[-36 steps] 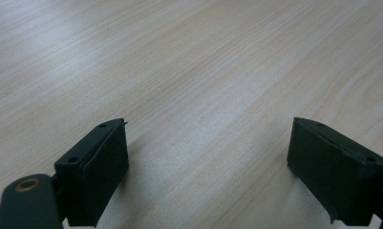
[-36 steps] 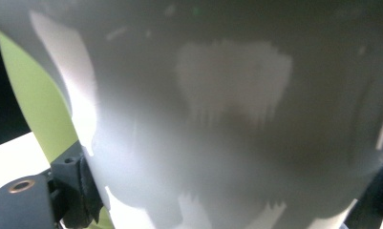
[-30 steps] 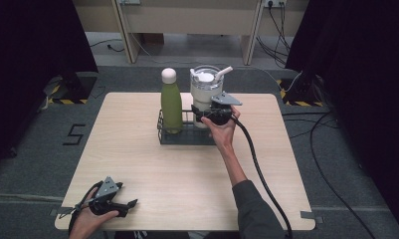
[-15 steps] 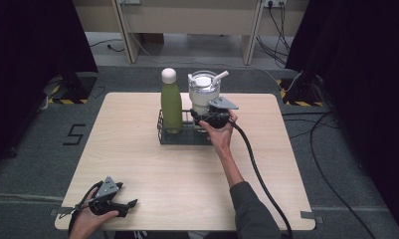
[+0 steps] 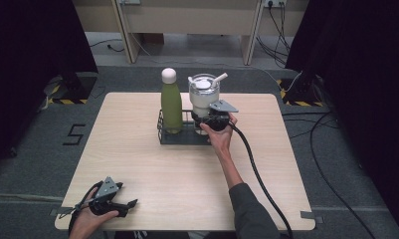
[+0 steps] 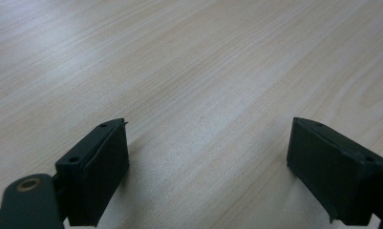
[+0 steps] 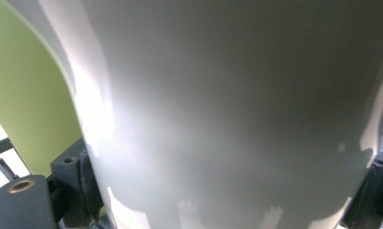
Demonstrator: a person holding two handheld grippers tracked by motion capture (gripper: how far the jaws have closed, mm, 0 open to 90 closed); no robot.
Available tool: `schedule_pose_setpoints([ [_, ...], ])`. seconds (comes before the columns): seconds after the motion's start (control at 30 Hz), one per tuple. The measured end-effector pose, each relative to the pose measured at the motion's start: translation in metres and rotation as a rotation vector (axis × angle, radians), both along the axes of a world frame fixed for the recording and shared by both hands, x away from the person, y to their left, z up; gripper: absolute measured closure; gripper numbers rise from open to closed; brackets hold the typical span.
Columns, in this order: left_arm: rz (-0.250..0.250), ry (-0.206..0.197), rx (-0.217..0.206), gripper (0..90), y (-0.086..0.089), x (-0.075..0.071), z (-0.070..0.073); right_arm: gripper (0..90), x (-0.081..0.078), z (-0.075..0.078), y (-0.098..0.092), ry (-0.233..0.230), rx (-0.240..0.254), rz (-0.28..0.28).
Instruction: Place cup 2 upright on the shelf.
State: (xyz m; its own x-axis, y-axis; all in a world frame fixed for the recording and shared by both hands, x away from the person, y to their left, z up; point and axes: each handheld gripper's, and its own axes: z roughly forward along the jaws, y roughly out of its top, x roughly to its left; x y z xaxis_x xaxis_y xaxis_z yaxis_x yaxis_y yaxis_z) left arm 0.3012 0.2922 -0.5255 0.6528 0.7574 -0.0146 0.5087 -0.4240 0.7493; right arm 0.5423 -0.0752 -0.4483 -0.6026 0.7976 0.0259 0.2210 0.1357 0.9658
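My right gripper [image 5: 210, 121] is clamped on the white tumbler [image 5: 203, 97]; my left gripper [image 6: 210, 174] rests with jaws apart. The black rack [image 5: 167, 136] holds the tumbler beside the green bottle [image 5: 170, 103].

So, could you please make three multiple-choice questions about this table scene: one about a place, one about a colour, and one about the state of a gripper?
1. Where does the green bottle stand?
A. In the black wire rack, left of the tumbler
B. At the table's near edge
C. On the floor

2. What colour is the bottle's cap?
A. Black
B. White
C. Red

3. How is the left gripper?
A. Shut on the bottle
B. Shut on a cable
C. Open, with nothing between its jaws

Answers:
1. A, the high view shows it in the rack beside the white tumbler, which the right gripper holds.
2. B, the rounded cap is white above the green body.
3. C, the left gripper view shows the jaws wide apart over the bare wooden table.
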Motion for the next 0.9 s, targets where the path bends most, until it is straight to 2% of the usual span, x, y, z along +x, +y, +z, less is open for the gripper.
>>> schedule_pose_setpoints([
  [0.33, -0.001, 0.000, 0.001, 13.5, 0.0001, -0.0001, 0.0000, 11.4, -0.0012, -0.0069, -0.0006, -0.010, 0.008, 0.002],
  [0.63, 0.001, -0.001, 0.000, 13.6, -0.0001, -0.0003, 0.0000, 11.3, -0.0056, -0.0080, -0.0007, -0.025, -0.026, 0.009],
  [0.9, 0.001, -0.001, 0.000, 13.6, -0.0001, -0.0004, 0.0000, 11.2, -0.0068, -0.0087, -0.0008, -0.029, -0.029, 0.011],
])
